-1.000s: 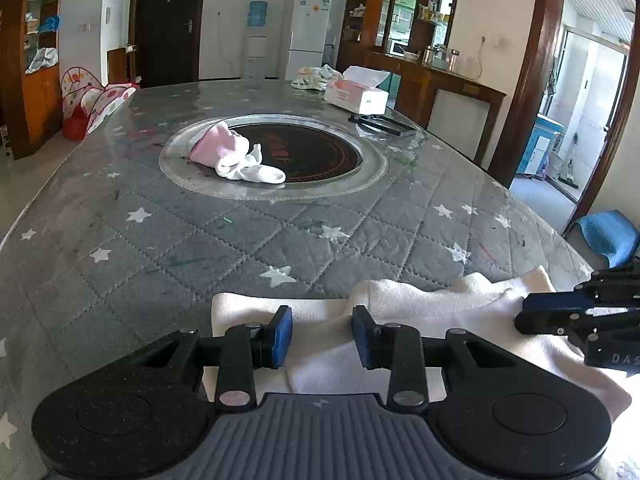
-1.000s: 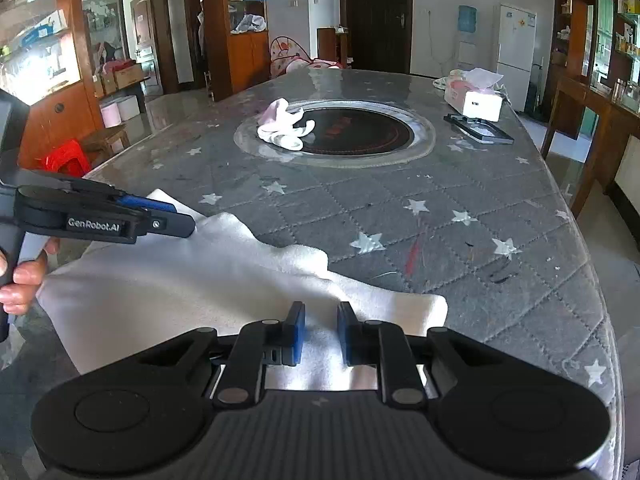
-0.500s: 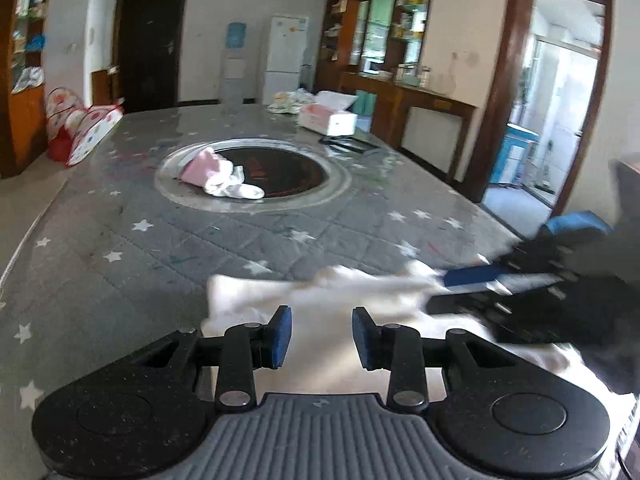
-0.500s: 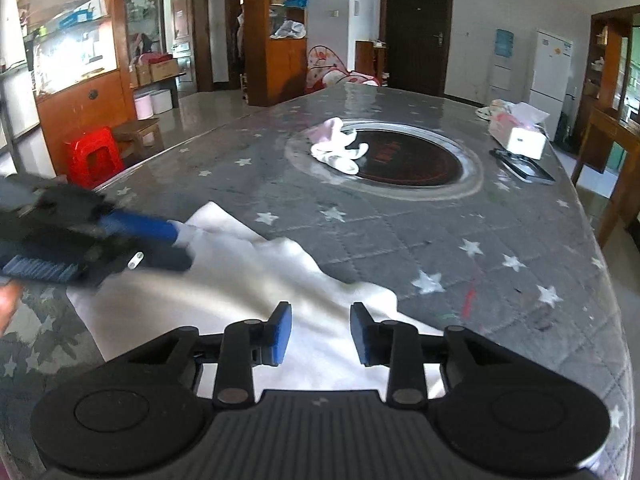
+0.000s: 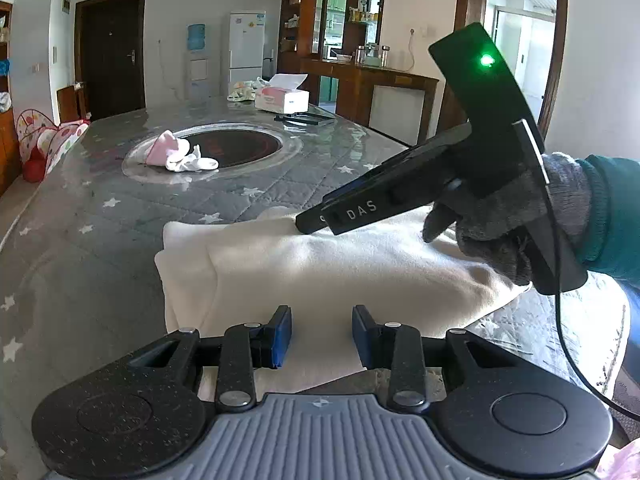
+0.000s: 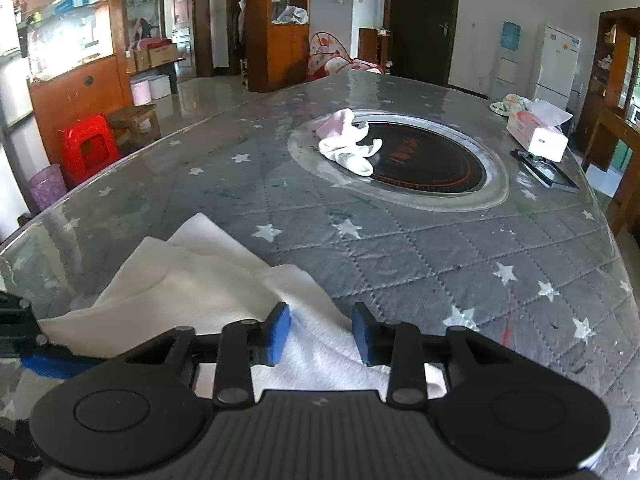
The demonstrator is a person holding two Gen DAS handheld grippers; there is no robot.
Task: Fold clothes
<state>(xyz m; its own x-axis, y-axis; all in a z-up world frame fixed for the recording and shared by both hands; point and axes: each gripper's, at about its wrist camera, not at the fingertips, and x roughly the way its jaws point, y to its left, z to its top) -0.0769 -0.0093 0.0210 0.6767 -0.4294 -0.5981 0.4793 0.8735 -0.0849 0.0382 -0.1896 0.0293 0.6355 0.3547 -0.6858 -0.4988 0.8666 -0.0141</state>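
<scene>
White garment (image 5: 320, 264) lying folded at the near edge of the grey star-quilted table (image 5: 120, 208), layered edges showing on its left side. Left gripper (image 5: 321, 336) low over the cloth, blue pads parted, nothing pinched. Right gripper (image 6: 321, 334) over the garment's near corner, jaws opening, cloth lying under the gap but not pressed. Gloved right hand (image 5: 516, 232) gripping the handle, green light lit. Farther back, pink and white socks (image 6: 348, 144) beside the dark round hotplate (image 6: 424, 160); tissue box (image 6: 536, 132) beyond.
</scene>
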